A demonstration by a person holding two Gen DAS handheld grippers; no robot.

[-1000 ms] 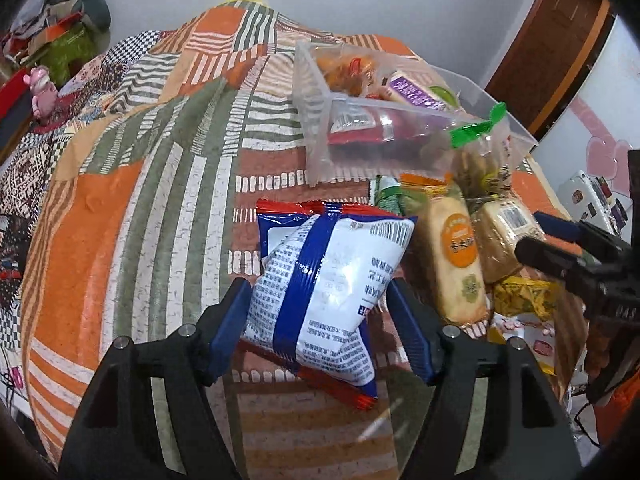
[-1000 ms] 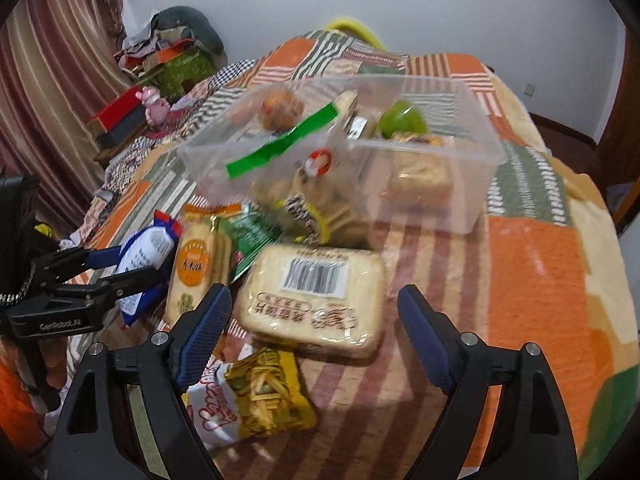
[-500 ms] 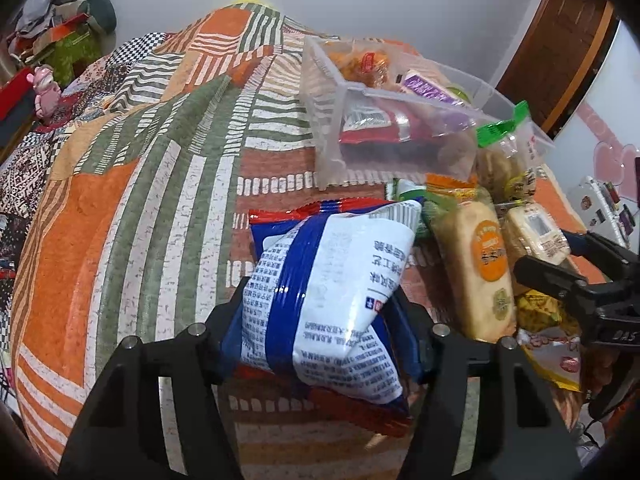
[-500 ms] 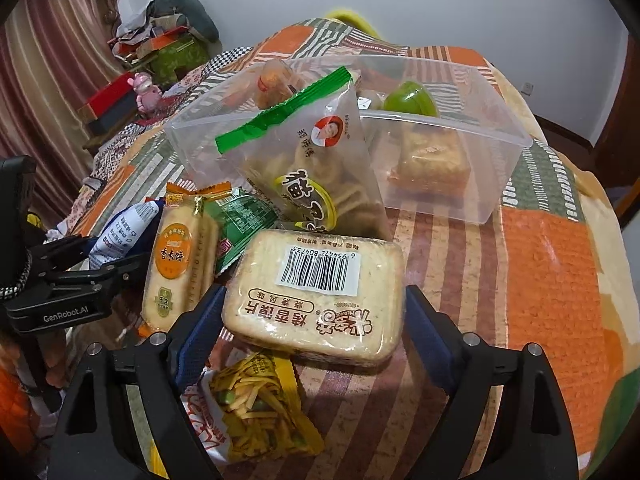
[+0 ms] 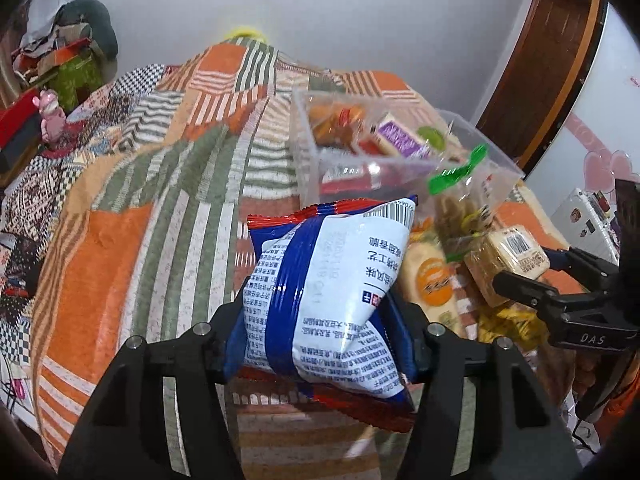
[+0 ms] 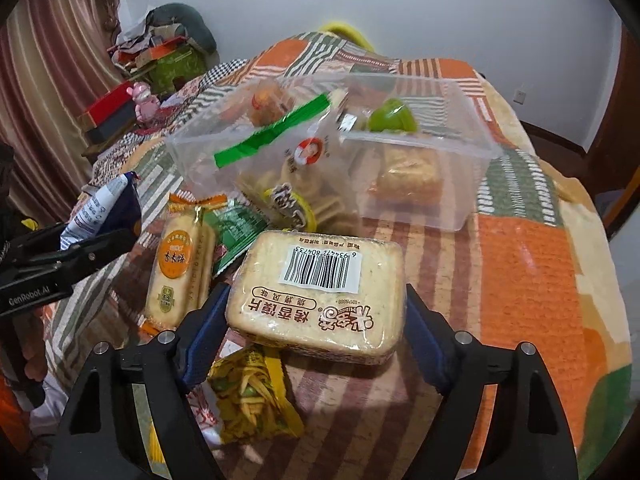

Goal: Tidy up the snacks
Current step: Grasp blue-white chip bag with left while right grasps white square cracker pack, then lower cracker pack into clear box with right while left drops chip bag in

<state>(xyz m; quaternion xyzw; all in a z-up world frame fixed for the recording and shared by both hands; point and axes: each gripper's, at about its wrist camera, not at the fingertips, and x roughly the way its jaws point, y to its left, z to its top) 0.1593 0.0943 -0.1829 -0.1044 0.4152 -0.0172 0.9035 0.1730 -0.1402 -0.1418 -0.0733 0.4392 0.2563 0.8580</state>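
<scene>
Left gripper point(image 5: 320, 344): jaws, having just been closing, are clamping the blue-and-white snack bag point(image 5: 328, 292) from both sides and carrying it above the patchwork blanket point(image 5: 132, 240).

Right gripper point(image 6: 316, 332): jaws, also just narrowing, are bracketing the pale biscuit pack point(image 6: 320, 296) with its barcode label; the pads are meeting its two ends, and it looks gripped, though whether it is off the blanket cannot be judged.

Clear plastic bin point(image 6: 460, 160): sitting beyond both packs, already holding several snacks, a green-topped clear bag point(image 6: 288, 160) leaning against its near wall.

Loose items: an orange-labelled cracker sleeve point(image 6: 180, 268) and a yellow snack packet point(image 6: 252, 396) are lying near the biscuit pack.

Step in hand: pick-up of two packs. Next move is calling for travel forward over the bin rim, clearing the leaning bag, then release inside.
</scene>
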